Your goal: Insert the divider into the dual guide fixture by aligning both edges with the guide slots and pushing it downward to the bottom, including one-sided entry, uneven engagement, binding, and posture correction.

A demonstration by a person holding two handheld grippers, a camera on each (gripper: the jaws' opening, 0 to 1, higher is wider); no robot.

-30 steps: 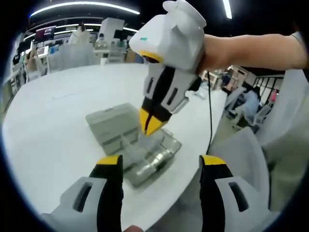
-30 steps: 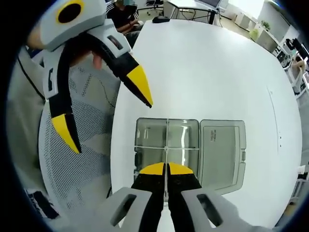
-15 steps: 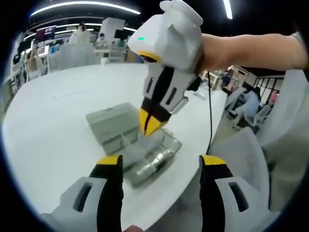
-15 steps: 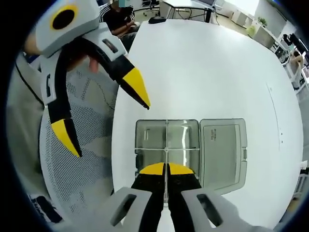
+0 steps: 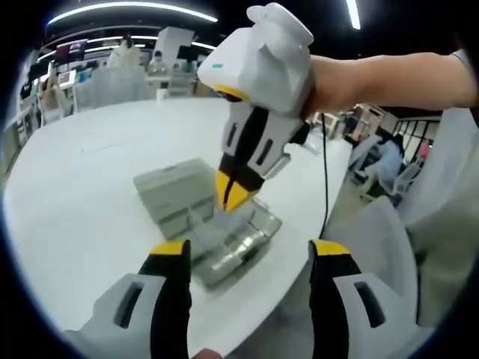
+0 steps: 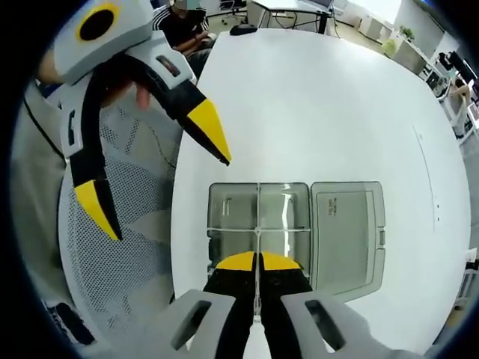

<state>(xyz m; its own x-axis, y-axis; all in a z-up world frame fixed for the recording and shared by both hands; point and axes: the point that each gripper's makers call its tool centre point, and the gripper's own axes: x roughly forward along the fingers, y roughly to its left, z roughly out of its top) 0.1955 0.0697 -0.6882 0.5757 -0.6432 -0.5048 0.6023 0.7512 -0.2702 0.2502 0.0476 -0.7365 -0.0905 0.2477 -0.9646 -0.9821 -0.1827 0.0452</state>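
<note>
A clear plastic box, the guide fixture (image 6: 258, 224), lies open on the white table with its grey lid (image 6: 348, 228) folded out beside it. My right gripper (image 6: 257, 260) is shut on a thin clear divider (image 6: 257, 224) that stands along the box's middle line, straight above it. In the left gripper view that right gripper (image 5: 238, 196) points its yellow tips down into the fixture (image 5: 232, 239). My left gripper (image 5: 247, 250) hovers open near the table edge, short of the box, with nothing between its jaws. It also hangs open at the left of the right gripper view (image 6: 153, 179).
The round white table (image 6: 322, 105) stretches beyond the box. A white mesh chair (image 6: 123, 254) stands by the table edge. A dark cable (image 5: 325, 179) hangs over the rim. People sit at desks far behind.
The right gripper with the divider has shifted very slightly over the box. The left gripper has hardly moved.
</note>
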